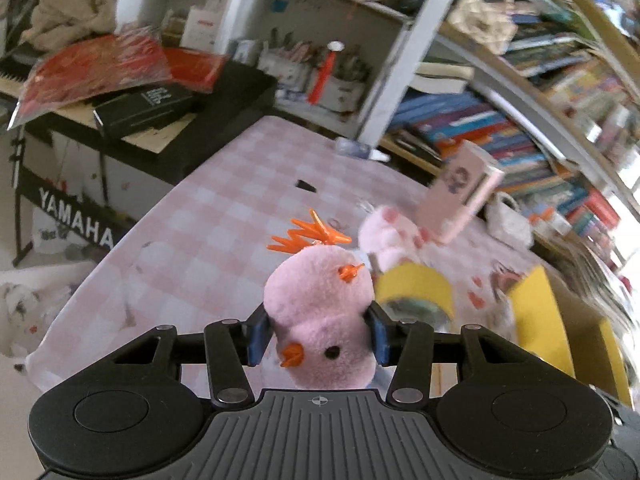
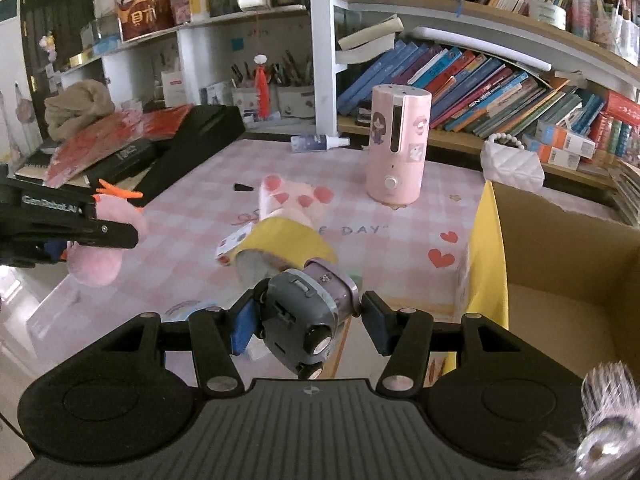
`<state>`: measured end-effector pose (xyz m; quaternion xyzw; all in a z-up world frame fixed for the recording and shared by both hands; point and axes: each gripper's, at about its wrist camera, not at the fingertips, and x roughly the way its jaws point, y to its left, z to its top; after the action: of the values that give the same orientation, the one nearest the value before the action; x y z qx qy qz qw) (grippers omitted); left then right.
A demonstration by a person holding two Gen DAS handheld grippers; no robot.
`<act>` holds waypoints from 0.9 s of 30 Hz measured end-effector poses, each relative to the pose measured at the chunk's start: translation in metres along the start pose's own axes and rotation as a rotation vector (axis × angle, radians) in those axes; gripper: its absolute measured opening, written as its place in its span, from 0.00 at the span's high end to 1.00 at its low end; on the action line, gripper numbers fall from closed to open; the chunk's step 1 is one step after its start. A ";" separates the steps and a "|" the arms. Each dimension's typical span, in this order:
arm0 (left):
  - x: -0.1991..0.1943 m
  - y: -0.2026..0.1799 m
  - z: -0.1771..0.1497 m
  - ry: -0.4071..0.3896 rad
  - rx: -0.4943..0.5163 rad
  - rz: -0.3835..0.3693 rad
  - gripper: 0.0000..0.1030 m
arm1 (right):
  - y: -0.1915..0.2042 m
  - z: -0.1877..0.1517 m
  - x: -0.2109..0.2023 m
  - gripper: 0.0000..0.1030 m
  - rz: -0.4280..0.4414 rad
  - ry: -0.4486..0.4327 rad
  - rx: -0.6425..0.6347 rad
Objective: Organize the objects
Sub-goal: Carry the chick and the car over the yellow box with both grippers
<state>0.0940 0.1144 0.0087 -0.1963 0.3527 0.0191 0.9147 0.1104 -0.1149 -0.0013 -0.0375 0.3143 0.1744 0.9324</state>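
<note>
My left gripper point(image 1: 318, 336) is shut on a pink plush chick point(image 1: 320, 312) with orange feet, held above the pink checked table point(image 1: 224, 216). It also shows at the left of the right wrist view point(image 2: 100, 240). My right gripper point(image 2: 306, 326) holds a grey and purple round gadget point(image 2: 304, 316) between its blue pads, just left of an open cardboard box point(image 2: 560, 264). A yellow tape roll point(image 2: 280, 252) and a pink paw plush point(image 2: 292, 200) lie on the table ahead.
A pink humidifier point(image 2: 398, 144) stands at the back of the table, with a spray bottle point(image 2: 316, 143) and a white quilted bag point(image 2: 510, 162) nearby. Bookshelves point(image 2: 500, 80) run behind. A black keyboard point(image 2: 168, 136) with red packets is at left. A hairbrush point(image 2: 604, 412) is at bottom right.
</note>
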 end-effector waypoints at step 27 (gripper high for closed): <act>-0.060 -0.052 -0.110 0.196 0.352 -0.290 0.54 | 0.008 -0.109 -0.126 0.49 -0.252 0.062 0.282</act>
<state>-0.0116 0.0314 -0.0081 -0.0833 0.4059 -0.1932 0.8894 -0.0481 -0.1652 -0.0126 0.0490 0.3570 0.0095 0.9328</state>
